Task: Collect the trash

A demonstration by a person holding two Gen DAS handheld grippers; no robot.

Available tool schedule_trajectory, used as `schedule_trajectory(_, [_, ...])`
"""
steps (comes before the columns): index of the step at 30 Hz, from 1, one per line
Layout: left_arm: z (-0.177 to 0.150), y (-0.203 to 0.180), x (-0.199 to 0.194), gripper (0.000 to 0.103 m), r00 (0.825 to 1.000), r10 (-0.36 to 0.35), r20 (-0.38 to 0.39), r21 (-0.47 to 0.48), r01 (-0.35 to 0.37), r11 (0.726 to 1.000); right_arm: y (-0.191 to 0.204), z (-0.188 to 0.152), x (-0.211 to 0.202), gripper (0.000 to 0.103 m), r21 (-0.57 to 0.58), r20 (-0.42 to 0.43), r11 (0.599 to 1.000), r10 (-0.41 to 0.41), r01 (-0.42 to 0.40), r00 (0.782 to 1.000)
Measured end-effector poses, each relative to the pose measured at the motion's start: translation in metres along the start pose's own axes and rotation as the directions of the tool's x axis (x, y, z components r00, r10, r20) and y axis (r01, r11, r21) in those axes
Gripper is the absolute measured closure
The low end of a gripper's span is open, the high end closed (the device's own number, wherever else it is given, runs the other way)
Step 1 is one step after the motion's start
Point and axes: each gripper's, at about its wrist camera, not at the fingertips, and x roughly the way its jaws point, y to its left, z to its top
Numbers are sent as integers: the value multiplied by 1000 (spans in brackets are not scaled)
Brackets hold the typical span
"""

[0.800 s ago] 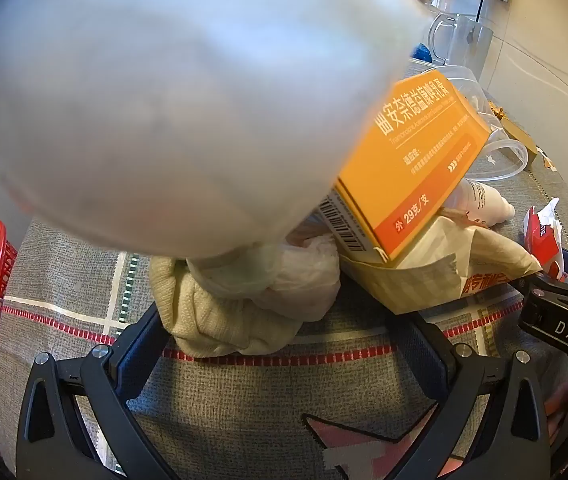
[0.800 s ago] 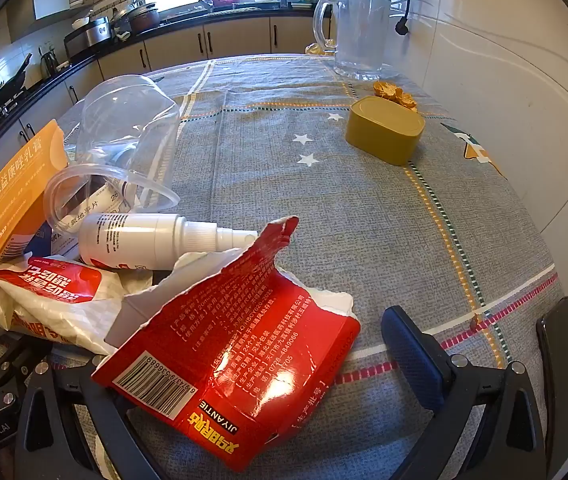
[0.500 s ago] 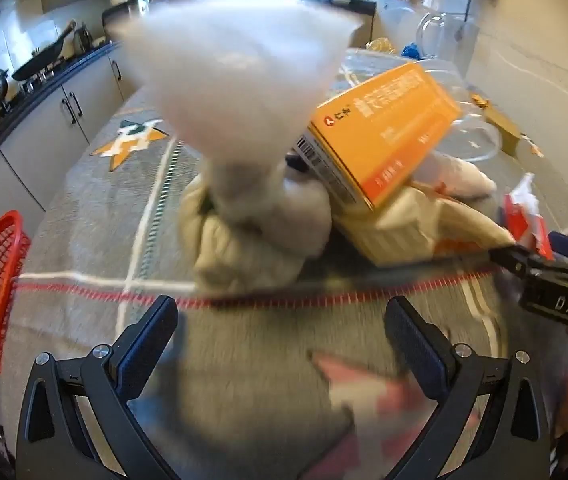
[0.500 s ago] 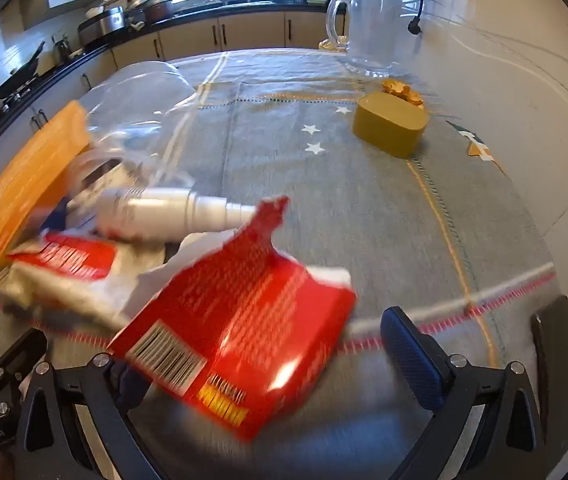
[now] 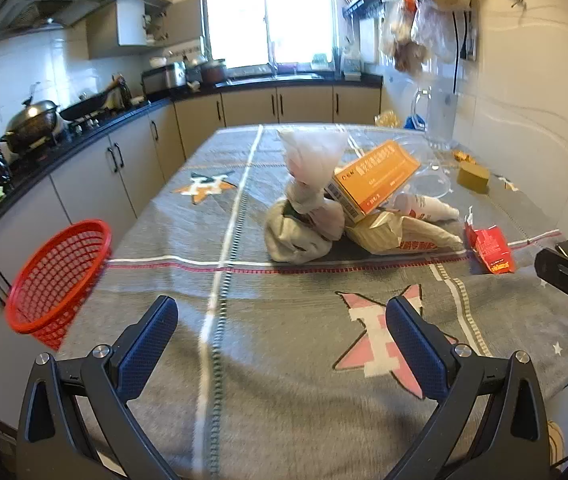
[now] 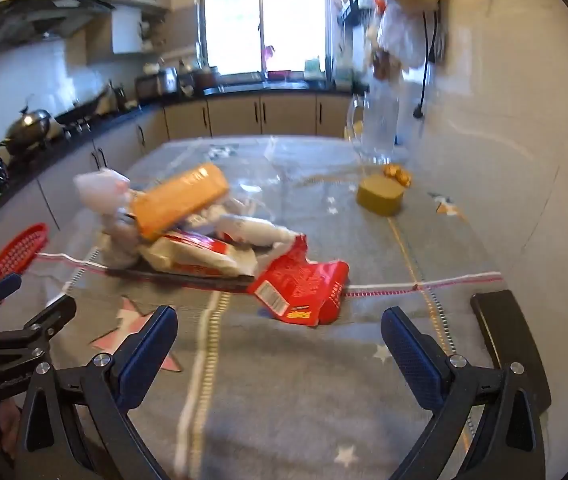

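A pile of trash lies mid-table: a tied white plastic bag (image 5: 311, 196), an orange box (image 5: 375, 178), a beige paper bag (image 5: 395, 234), a white spray bottle (image 5: 429, 208) and a torn red packet (image 5: 491, 248). The packet (image 6: 303, 284) lies nearest in the right wrist view, with the orange box (image 6: 182, 200) behind it. A red mesh basket (image 5: 58, 276) sits at the table's left edge. My left gripper (image 5: 282, 344) is open and empty, short of the pile. My right gripper (image 6: 278, 344) is open and empty, just before the red packet.
A clear plastic container (image 5: 427, 168), a mustard-yellow box (image 6: 379, 196) and a clear jug (image 6: 375, 132) stand farther back on the grey tablecloth (image 5: 284, 360). Kitchen counters run along the left and far side. A tiled wall is at the right.
Both grippers have pulled back and up from the trash pile, which now looks smaller and farther away. The basket shows fully. Nothing was picked up.
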Motion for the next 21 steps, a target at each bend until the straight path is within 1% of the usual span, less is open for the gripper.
schedule_trajectory(2, [-6, -5, -5, 0, 1000, 12, 12, -6, -12, 1000, 6, -9, -13, 0, 2, 25, 1000, 6, -6, 1000])
schedule_trajectory(7, [-12, -9, -14, 0, 999, 27, 22, 5, -27, 1000, 13, -21, -22, 0, 0, 37, 1000, 31, -31, 999])
schedule_trajectory(13, [-8, -10, -11, 0, 999, 37, 8, -10, -37, 999, 18, -23, -21, 0, -10, 29, 1000, 21, -20, 999])
schedule_trajectory(15, [-19, 4, -12, 0, 999, 30, 10, -20, -30, 999, 16, -24, -20, 0, -2, 23, 1000, 28, -28, 999])
schedule_trajectory(21, [-20, 4, -13, 0, 999, 33, 8, -18, -33, 999, 17, -26, -16, 0, 1, 0, 999, 33, -33, 999])
